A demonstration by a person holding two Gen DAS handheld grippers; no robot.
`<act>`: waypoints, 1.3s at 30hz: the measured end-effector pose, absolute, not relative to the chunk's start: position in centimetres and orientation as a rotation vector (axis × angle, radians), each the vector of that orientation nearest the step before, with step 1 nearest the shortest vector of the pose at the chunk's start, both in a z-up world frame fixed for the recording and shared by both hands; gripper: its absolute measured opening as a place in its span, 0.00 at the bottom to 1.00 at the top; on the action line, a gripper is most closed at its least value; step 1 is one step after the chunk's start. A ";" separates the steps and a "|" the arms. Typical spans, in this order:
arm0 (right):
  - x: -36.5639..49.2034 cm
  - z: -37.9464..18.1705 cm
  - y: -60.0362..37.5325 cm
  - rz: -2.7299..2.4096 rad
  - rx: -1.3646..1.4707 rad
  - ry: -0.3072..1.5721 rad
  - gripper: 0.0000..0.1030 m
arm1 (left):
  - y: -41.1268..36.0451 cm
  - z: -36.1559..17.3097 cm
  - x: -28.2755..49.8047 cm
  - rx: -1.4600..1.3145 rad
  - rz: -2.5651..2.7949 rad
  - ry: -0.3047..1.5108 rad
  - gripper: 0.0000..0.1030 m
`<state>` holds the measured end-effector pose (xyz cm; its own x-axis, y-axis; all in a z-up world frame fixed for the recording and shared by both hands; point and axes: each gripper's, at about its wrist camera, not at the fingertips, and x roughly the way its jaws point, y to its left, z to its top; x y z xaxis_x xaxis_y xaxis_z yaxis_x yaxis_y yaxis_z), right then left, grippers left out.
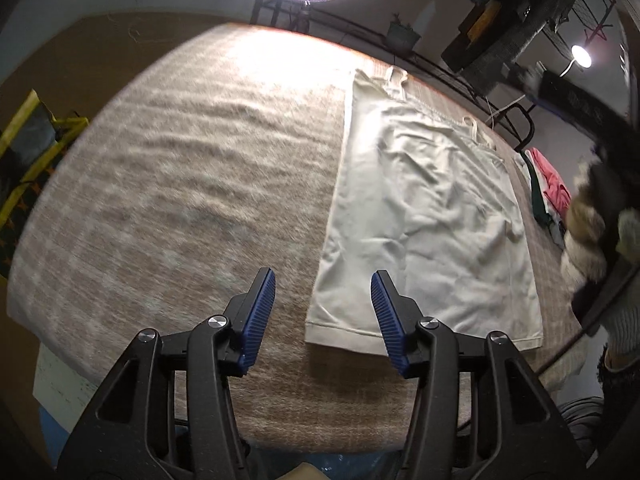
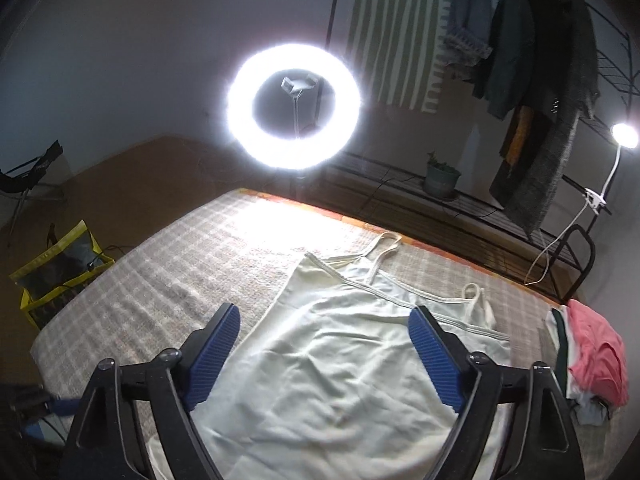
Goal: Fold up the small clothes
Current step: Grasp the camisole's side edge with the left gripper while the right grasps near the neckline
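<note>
A white strappy camisole [image 1: 432, 216] lies flat on the checked beige blanket [image 1: 180, 184], straps at the far edge, hem toward me. My left gripper [image 1: 323, 278] is open and empty, above the blanket at the camisole's near left hem corner. In the right wrist view the camisole [image 2: 340, 368] spreads below my right gripper [image 2: 325, 312], which is open and empty above the garment's middle. Its two thin straps [image 2: 384, 248] point toward the far edge of the blanket [image 2: 160, 272].
A pile of pink and dark clothes [image 2: 592, 356] sits at the blanket's right edge, also in the left wrist view [image 1: 548, 184]. A ring light [image 2: 294, 106] stands beyond the far edge. A yellow bag [image 2: 56, 272] is on the floor at left. A clothes rack [image 2: 532, 92] stands behind.
</note>
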<state>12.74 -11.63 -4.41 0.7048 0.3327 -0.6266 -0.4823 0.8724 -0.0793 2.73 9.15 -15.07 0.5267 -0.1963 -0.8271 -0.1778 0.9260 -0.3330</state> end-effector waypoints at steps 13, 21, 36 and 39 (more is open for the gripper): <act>22.4 -7.8 -7.1 0.568 -0.162 0.843 0.79 | 9.1 -19.7 4.6 -0.552 -0.001 1.200 0.44; 28.4 -12.6 -4.0 0.601 -0.099 1.038 0.60 | 9.0 -20.2 5.3 -0.528 0.011 1.196 0.32; 33.5 -19.2 1.0 0.558 -0.204 1.239 0.43 | 7.4 -19.5 5.7 -0.432 -0.062 1.153 0.02; 34.0 -19.1 1.3 0.552 -0.228 1.234 0.33 | 6.9 -19.1 5.8 -0.428 -0.071 1.137 0.02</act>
<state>33.97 1.30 -19.05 0.2209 0.2744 -0.9359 -0.5144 0.8480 0.1272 5.77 6.86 -19.10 0.4273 -0.2692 -0.8631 -0.1603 0.9169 -0.3654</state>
